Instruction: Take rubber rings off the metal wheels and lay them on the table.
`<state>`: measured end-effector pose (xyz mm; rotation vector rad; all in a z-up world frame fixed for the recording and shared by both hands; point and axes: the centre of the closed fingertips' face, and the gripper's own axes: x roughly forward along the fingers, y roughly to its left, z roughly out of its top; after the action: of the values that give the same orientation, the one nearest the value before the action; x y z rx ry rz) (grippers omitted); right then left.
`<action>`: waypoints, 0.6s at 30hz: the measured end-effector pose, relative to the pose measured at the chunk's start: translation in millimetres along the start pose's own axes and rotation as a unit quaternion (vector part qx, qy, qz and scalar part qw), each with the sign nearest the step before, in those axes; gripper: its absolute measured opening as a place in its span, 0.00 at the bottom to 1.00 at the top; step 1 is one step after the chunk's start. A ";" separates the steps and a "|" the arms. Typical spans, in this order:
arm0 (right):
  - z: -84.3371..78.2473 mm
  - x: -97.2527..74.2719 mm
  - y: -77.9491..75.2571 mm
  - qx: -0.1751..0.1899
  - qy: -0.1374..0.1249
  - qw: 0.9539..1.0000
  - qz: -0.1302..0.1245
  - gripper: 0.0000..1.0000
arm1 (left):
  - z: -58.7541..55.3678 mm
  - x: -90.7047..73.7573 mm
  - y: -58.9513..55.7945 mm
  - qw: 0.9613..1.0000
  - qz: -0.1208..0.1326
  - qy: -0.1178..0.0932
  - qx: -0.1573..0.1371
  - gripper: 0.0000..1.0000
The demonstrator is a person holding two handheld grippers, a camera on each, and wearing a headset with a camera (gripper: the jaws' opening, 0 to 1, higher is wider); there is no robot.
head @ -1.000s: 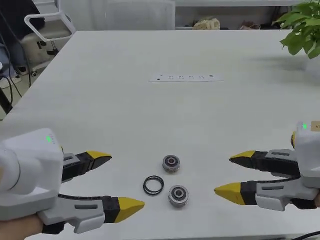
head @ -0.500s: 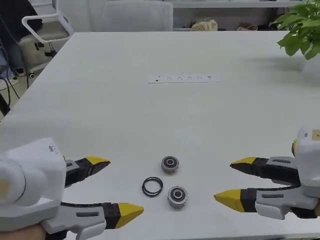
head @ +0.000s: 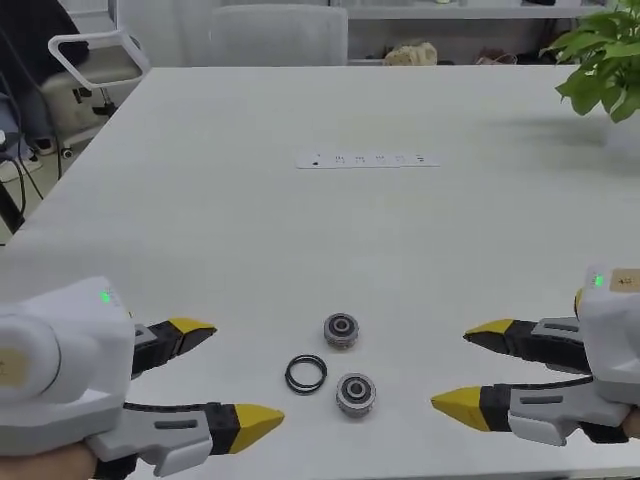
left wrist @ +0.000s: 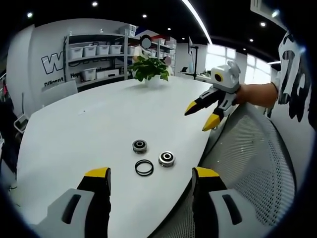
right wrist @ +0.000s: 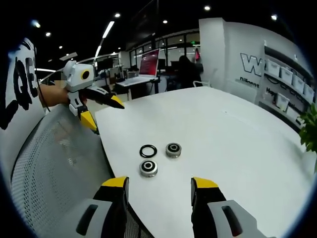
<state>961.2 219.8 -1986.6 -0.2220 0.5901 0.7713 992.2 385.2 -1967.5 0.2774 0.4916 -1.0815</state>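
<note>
Nearest the person, the left gripper point(head: 232, 375) and the right gripper point(head: 465, 366) hover at the table's edge, both with jaws spread and holding nothing. Between them the rubber rings point(head: 306, 373) lie flat on the table point(head: 250, 230) — apparently two, overlapping — just beside the near wheel point(head: 356, 393) and the far wheel point(head: 341, 329), whose rims look bare. So the job seems done, or nearly. Farther off lies a socket strip point(head: 368, 158).

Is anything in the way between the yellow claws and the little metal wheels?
Mostly no. The right gripper has only bare table before the near wheel and the far wheel. In front of the left gripper, a loose rubber ring lies flat, between it and the near wheel.
</note>
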 end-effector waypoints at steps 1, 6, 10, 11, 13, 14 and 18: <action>-1.3 0.5 0.0 -0.004 0.004 1.000 0.000 0.49 | -0.1 0.1 -0.3 1.000 0.000 0.001 0.002 0.65; -4.2 1.1 -0.7 -0.010 0.011 1.000 0.002 0.49 | -1.3 0.2 0.6 1.000 0.002 0.004 0.005 0.65; -4.6 0.3 -4.8 0.000 0.006 1.000 0.000 0.49 | -1.5 0.0 1.9 1.000 0.003 0.003 0.000 0.65; -4.5 0.0 -5.6 0.004 0.005 1.000 -0.001 0.49 | -1.7 0.1 1.9 1.000 0.004 0.004 0.000 0.65; -4.6 -0.1 -6.0 0.007 0.004 1.000 -0.002 0.49 | -2.4 0.4 2.4 1.000 0.004 0.006 0.001 0.65; -4.6 -0.1 -6.0 0.007 0.004 1.000 -0.003 0.49 | -2.8 0.6 2.4 1.000 0.004 0.007 0.003 0.65; -5.9 0.2 -5.4 0.003 0.008 1.000 -0.003 0.49 | -4.0 0.9 2.3 1.000 0.003 0.009 0.003 0.65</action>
<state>962.6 213.8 -1991.6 -0.2253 0.6066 0.7623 993.6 387.3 -1971.4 0.2938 0.5046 -1.0749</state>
